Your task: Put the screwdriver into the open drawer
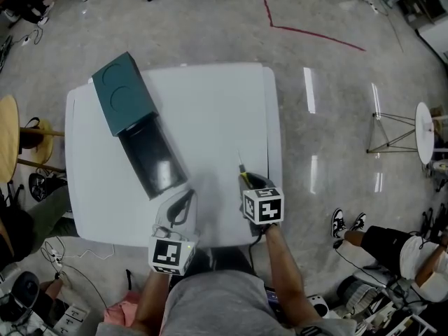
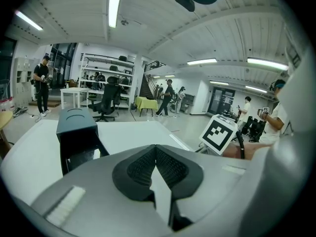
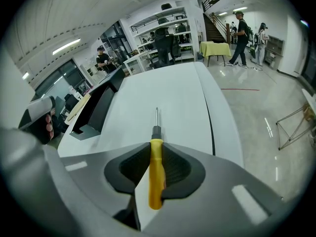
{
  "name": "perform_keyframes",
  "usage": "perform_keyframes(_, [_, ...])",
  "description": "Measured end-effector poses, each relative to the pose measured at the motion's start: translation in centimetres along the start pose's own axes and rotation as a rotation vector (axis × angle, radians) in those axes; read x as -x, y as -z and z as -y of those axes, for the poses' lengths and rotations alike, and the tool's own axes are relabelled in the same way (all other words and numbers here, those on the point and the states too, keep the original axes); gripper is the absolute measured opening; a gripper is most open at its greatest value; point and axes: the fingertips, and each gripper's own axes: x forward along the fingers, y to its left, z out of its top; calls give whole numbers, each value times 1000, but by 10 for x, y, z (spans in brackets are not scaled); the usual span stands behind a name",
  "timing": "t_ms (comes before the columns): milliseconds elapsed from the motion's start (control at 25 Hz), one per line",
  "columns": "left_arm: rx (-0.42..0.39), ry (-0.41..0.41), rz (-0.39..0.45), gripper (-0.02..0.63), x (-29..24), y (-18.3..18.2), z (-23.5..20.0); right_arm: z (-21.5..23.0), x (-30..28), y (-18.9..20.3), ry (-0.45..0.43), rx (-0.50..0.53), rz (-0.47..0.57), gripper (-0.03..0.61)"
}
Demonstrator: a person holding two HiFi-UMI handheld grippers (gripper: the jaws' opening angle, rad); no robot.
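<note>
Over the white table (image 1: 210, 110), from the head view, a teal cabinet (image 1: 124, 93) sits at the far left corner with its dark open drawer (image 1: 152, 158) pulled out toward the person. The left gripper (image 1: 183, 203) hangs at the near edge, just short of the drawer's front. The right gripper (image 1: 246, 182) is well apart from it, near the table's right side, with the screwdriver (image 1: 243, 171) poking out ahead of its tips.

Along the left gripper view, the jaws are pressed together at their tips with nothing between them, and the cabinet stands ahead and to the left with the drawer cavity showing dark under it.

Along the right gripper view, the jaws are pinching the screwdriver by its yellow handle. The handle lies lengthwise between the ribbed pads, and its black collar and thin metal shaft stick out forward over the bare tabletop. The drawer lies off to the left, some way from the tip.

As a judgement, this is a light, rigid tool and not fragile. But the handle looks like smooth plastic and is round, so it could roll or swivel between the pads if the grip is slack. Mid-handle is the sensible place to hold it, as it is held here, with the bare shaft leading so it can enter the drawer first. A low release should stop it from bouncing or rolling.
</note>
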Motion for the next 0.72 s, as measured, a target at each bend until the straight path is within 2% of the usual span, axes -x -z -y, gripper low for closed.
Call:
perform_keyframes(280, [-7,-19,20,11,10,-6,-1,-6,15,-12,-10,17,54,77])
perform_keyframes(720, [-33,-60,89,11,39,-35,-2,-34,77,-46,-48,75,219,77])
